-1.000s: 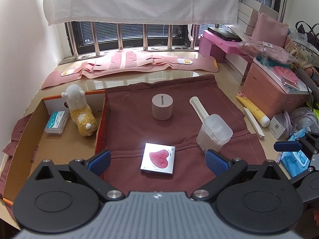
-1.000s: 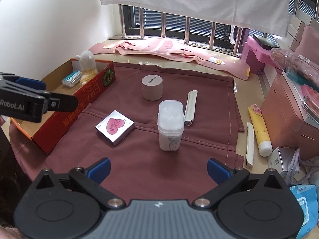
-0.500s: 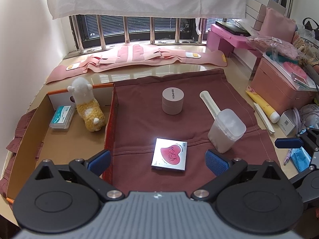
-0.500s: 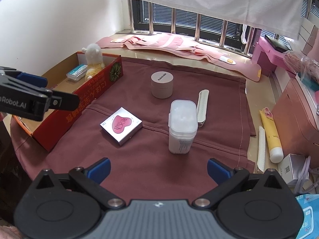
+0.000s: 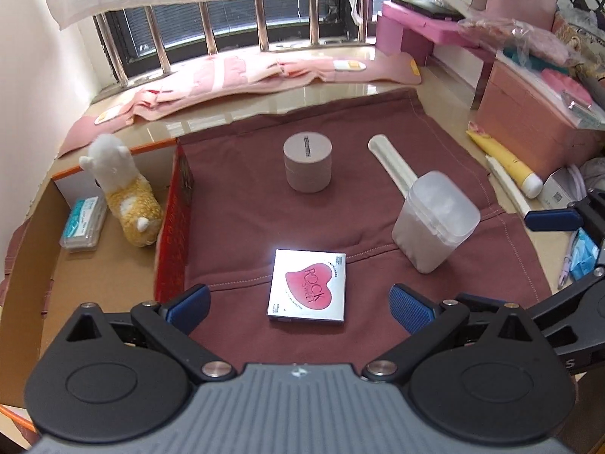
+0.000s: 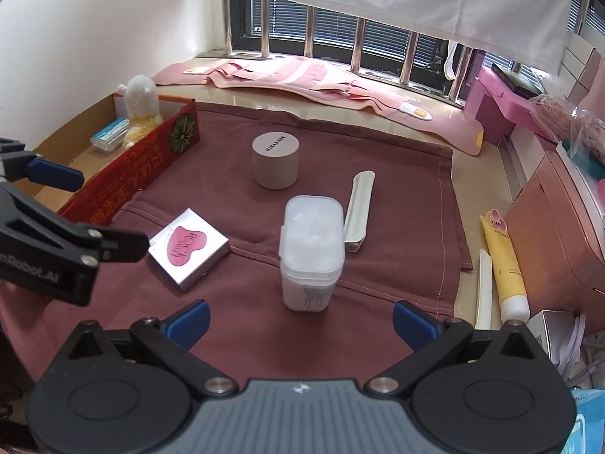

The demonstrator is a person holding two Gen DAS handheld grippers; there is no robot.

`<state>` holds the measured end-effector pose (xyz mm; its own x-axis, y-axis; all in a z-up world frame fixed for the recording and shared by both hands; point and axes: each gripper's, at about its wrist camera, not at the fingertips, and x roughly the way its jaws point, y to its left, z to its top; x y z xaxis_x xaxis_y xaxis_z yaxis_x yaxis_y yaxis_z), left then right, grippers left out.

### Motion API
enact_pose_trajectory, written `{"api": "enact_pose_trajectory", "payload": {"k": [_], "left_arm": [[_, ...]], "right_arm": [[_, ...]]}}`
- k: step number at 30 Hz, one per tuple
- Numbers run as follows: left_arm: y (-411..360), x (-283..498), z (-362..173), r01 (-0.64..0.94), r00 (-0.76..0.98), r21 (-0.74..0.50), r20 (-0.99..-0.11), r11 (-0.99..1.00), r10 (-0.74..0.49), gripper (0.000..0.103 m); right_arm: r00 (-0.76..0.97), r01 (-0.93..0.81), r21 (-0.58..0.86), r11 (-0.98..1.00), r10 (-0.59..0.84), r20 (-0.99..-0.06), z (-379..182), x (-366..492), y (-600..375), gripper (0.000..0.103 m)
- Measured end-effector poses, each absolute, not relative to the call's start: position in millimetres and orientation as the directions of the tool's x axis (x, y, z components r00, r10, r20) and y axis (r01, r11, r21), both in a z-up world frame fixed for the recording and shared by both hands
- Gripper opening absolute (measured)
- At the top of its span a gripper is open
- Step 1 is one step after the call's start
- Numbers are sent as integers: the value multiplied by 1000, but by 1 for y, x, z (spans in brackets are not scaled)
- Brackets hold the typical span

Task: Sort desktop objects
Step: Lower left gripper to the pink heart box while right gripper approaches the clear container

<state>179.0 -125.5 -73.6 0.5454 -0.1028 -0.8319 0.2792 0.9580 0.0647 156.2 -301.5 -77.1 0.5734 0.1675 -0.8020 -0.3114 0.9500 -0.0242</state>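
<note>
While both claws gape, cardboard box (image 5: pixel 34 265) holds alpaca plush (image 5: pixel 124 193), wipes packet (image 5: pixel 83 223).

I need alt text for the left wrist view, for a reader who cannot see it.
The open left tool hovers over a square silver case with a pink heart on a maroon cloth. Beyond stand a round beige jar and a frosted plastic container; a cardboard box at left holds a plush alpaca.

Maroon cloth (image 5: pixel 245 189), silver box (image 5: pixel 307 290) with pink heart, beige jar (image 5: pixel 308 167), blue-padded claw (image 5: pixel 298 300)
</note>
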Motion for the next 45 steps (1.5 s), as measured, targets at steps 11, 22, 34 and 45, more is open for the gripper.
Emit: {"api": "enact_pose_trajectory", "payload": {"k": [11, 22, 34, 45], "left_arm": [[-132, 205, -118, 265, 481, 75, -874, 961, -64, 99], [-132, 225, -135, 254, 457, 79, -888, 964, -47, 93], [-138, 234, -149, 275, 434, 81, -900, 958, -48, 88], [-138, 238, -153, 277, 409, 55, -910, 959, -65, 82]], "right_arm": [[544, -316, 5, 949, 185, -818, -98, 171, -317, 103], [517, -302, 40, 952, 199, -833, -112, 195, -312, 103], [503, -260, 87, 962, 212, -838, -126, 208, -313, 98], [514, -237, 110, 965, 221, -829, -132, 215, -309, 94]]}}
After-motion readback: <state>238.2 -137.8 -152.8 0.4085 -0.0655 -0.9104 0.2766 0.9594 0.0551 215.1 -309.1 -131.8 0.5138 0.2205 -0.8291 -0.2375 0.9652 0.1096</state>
